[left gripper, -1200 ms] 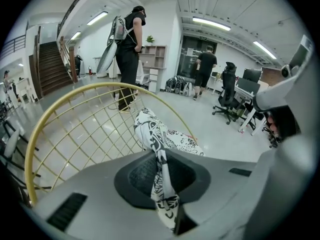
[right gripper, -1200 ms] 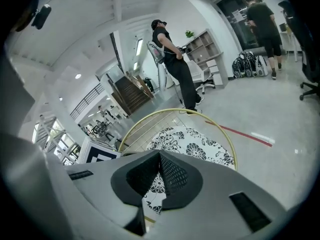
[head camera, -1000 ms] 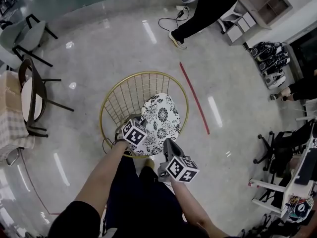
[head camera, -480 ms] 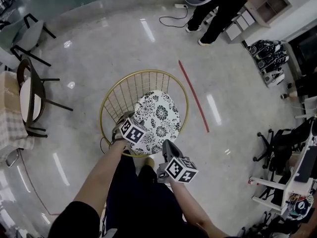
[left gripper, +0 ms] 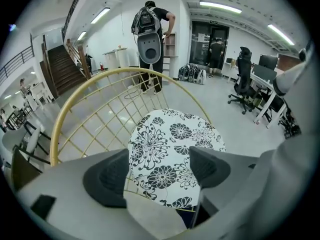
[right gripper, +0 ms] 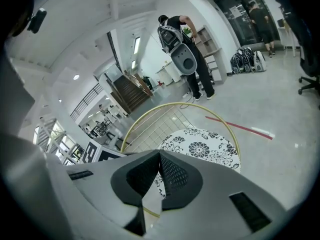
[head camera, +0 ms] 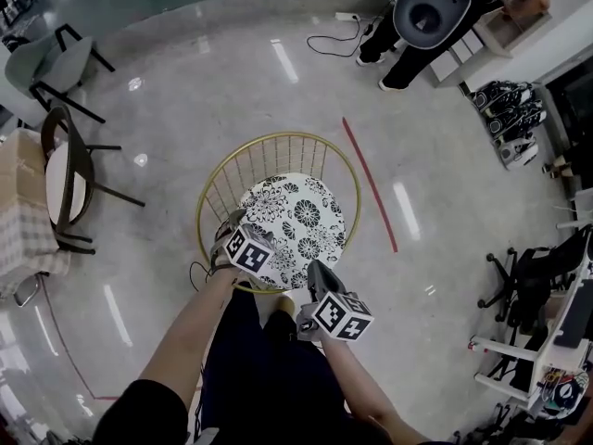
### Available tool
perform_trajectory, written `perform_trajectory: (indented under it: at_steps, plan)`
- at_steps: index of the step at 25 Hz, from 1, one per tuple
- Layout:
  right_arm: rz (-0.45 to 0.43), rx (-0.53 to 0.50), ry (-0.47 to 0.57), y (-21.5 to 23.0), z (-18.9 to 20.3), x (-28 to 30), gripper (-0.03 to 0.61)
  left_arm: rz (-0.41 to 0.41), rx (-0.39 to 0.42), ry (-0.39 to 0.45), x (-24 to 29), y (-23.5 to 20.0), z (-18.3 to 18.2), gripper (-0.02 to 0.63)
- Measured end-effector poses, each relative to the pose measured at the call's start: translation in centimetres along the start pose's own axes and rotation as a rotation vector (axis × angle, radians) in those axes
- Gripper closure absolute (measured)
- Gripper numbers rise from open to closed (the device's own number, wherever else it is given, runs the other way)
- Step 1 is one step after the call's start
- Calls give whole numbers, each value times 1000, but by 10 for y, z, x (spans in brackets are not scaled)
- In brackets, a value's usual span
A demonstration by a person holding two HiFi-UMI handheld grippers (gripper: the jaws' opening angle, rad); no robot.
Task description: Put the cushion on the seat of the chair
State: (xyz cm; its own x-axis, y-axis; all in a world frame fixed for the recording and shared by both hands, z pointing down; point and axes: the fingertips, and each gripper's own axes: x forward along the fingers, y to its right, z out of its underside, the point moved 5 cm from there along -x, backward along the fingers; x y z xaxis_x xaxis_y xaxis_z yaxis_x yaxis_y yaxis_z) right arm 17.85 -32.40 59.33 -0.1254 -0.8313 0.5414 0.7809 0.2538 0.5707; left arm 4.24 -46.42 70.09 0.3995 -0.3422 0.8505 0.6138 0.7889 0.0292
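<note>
Now the cushion point(head camera: 295, 230) lies flat in the chair point(head camera: 278, 135), no longer tilted; the left gripper point(head camera: 229, 235) has its jaws just opened and empty, while the right gripper point(head camera: 315, 273) has its jaws pressed together.

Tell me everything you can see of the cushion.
The cushion is round, soft-looking fabric, white with black flower prints. It lies flat on the seat of the gold wire chair, whose back curves behind it. The left gripper hovers at its near edge; its jaws have just been opening and stand apart, not pressing it.
</note>
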Motion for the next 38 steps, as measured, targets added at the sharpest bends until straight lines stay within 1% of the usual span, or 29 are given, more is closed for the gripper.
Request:
perform_trajectory:
  at_steps: [9, 14, 16, 19, 22, 25, 29, 31, 34, 36, 38]
  plan:
    - [-37, -6, 4, -11, 7, -3, 584, 43, -42, 64, -26, 20, 4, 216]
    - [-64, -85, 9, -21, 10, -7, 584, 51, -36, 81, -40, 31, 10, 224]
    - [-77, -95, 13, -25, 11, -8, 584, 51, -50, 101, -48, 34, 10, 227]
    - [-80, -90, 22, -27, 10, -8, 584, 53, -92, 144, -61, 39, 9, 276]
    - [-81, -92, 27, -27, 11, -7, 584, 56, -122, 187, -74, 44, 8, 297]
    - [-84, -97, 31, -28, 11, -7, 584, 57, -163, 258, -92, 48, 3, 344]
    - [-93, -97, 34, -32, 11, -6, 584, 50, -221, 333, -114, 50, 0, 384]
    - [-103, -100, 34, -36, 11, -4, 584, 41, -278, 379, -125, 48, -2, 407]
    - [-123, -95, 46, -43, 8, -3, 584, 44, -381, 447, -145, 45, -8, 470]
    - [-142, -93, 64, -50, 2, -3, 584, 45, -402, 490, -157, 44, -13, 482]
    - [-164, -109, 87, -59, -5, -3, 584, 37, -403, 531, -170, 42, -20, 490]
